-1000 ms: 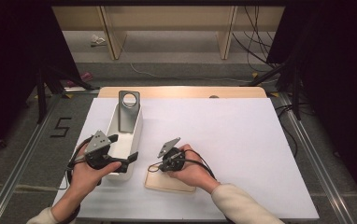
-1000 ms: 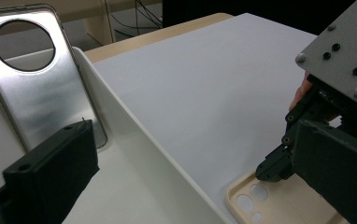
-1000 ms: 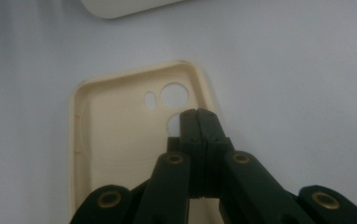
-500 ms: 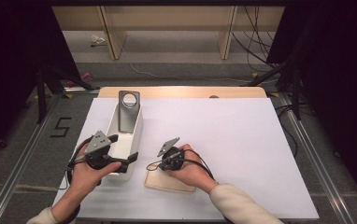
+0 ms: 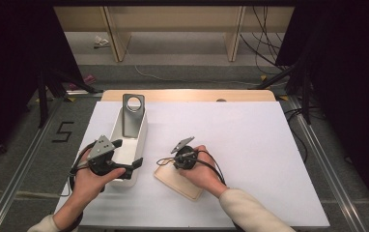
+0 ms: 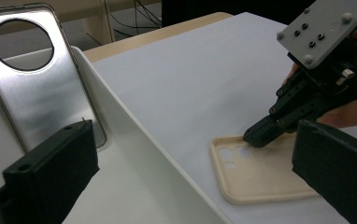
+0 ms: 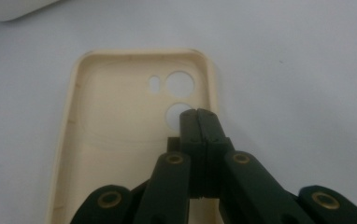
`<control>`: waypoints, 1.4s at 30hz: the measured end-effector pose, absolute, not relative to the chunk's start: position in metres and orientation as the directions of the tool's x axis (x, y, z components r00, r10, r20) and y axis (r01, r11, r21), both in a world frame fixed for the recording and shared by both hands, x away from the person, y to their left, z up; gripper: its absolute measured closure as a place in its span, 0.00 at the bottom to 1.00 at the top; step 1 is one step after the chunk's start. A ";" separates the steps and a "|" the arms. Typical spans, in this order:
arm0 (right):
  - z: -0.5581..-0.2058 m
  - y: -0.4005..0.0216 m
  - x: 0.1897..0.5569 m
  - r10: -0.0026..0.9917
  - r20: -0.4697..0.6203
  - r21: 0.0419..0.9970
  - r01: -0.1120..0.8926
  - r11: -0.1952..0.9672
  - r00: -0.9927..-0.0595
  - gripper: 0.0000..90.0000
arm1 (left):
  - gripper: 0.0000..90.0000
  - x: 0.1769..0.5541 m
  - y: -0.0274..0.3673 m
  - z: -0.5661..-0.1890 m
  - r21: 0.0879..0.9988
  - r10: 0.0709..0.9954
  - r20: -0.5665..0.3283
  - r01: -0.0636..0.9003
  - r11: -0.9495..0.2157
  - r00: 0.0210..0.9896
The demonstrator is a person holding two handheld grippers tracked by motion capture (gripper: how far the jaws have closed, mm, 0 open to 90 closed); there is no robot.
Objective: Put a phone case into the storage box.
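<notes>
White tabletop. Cream rubbery phone case lies flat, hollow up, not yet lifted — right gripper, jaws pressed together, tip inside it. Left gripper, jaws spread, straddles white rectangular bin wall.

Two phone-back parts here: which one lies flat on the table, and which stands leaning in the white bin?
The cream phone case lies flat, open side up, on the white table cover under the shut right claw. The silver metal backplate with one big round hole leans in the white bin.
</notes>
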State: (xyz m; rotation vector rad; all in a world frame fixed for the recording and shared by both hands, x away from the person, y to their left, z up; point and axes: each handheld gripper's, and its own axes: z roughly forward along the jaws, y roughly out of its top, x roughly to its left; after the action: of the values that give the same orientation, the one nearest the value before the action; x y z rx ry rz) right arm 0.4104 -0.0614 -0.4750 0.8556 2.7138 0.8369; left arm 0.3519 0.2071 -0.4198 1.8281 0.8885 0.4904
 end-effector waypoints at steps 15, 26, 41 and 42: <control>-0.471 -0.096 0.430 0.704 -0.014 0.536 0.589 0.605 -0.710 1.00 | 0.00 0.351 0.206 -0.420 0.908 0.756 -0.063 0.351 -0.227 0.651; -0.467 -0.122 0.436 0.773 -0.015 0.497 0.666 0.556 -0.634 1.00 | 0.00 0.351 0.206 -0.420 0.908 0.756 -0.060 0.350 -0.230 0.652; -0.465 -0.137 0.437 0.789 -0.013 0.468 0.693 0.548 -0.615 1.00 | 0.00 0.351 0.206 -0.420 0.909 0.756 -0.061 0.350 -0.229 0.652; -0.465 -0.137 0.437 0.780 -0.016 0.465 0.686 0.560 -0.626 1.00 | 0.00 0.351 0.205 -0.420 0.908 0.756 -0.061 0.350 -0.229 0.652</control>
State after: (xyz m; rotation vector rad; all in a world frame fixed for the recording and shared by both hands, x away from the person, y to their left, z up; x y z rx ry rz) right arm 0.4369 -0.1369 -0.4648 1.2290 2.5742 0.6246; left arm 0.3506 0.2055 -0.4200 1.8296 0.8816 0.4875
